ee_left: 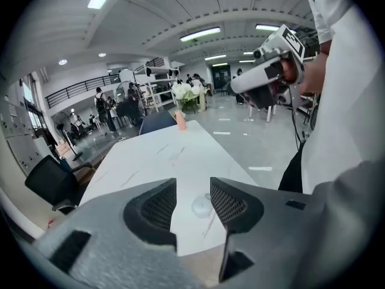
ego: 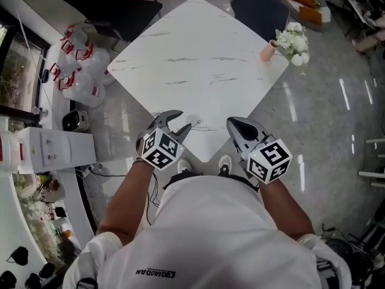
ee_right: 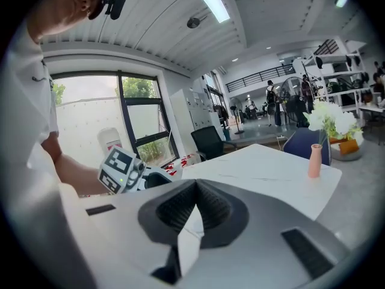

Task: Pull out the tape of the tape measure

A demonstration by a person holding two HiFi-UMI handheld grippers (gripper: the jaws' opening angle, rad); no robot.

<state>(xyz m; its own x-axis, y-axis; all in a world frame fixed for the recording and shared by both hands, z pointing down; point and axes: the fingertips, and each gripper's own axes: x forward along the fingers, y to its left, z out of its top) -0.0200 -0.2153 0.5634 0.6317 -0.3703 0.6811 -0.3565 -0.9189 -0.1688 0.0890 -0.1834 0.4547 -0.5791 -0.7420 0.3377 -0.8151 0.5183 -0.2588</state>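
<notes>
A small round white tape measure (ego: 195, 121) lies on the white marble table (ego: 192, 65), close to its near corner. My left gripper (ego: 182, 121) hovers just short of it, open, with nothing between its jaws. In the left gripper view the tape measure (ee_left: 201, 206) shows on the tabletop beyond the gap between the jaws of my left gripper (ee_left: 192, 205). My right gripper (ego: 231, 124) is shut and empty, held over the table's near edge to the right. In the right gripper view the pads of my right gripper (ee_right: 195, 208) meet, with the left gripper (ee_right: 123, 170) off to the left.
A pink vase (ego: 267, 51) with white flowers (ego: 293, 42) stands at the table's right corner. Dark chairs (ego: 260, 8) sit at the far sides. Water jugs (ego: 81, 65) and a white appliance (ego: 57, 149) line the left wall. My shoes (ego: 224, 161) are beneath the near corner.
</notes>
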